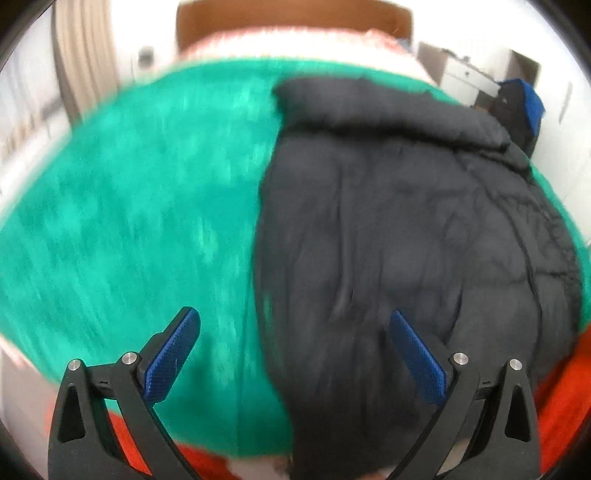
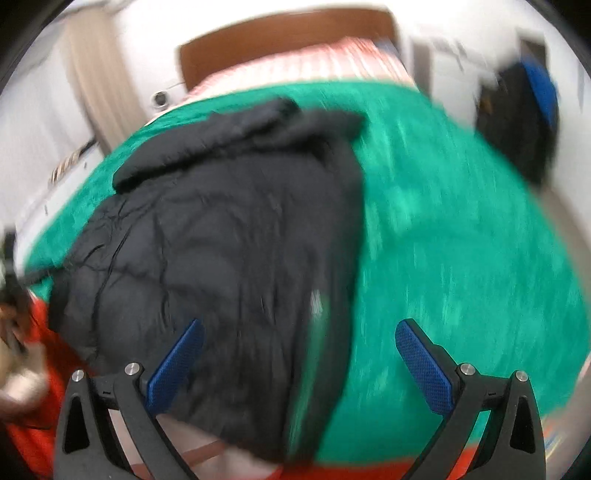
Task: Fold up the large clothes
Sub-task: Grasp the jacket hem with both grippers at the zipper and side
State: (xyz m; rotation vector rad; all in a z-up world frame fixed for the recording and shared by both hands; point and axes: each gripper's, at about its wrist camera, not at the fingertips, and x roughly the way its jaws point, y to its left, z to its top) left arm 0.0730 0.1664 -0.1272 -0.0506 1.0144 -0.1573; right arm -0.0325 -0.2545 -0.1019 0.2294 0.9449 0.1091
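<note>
Both views are smeared by motion blur, so the seams and near hem of the black puffer jacket (image 1: 406, 221) are hard to make out, and its lower end is cut off behind the gripper frames at the bottom of each picture. The jacket lies spread on the green blanket (image 1: 129, 221) covering the bed, collar end toward the wooden headboard (image 1: 288, 22), with wide bare blanket on either side of it. The left gripper (image 1: 293, 325) and right gripper (image 2: 299, 336) both hover above the jacket's near end, jaws spread wide apart and holding nothing.
</note>
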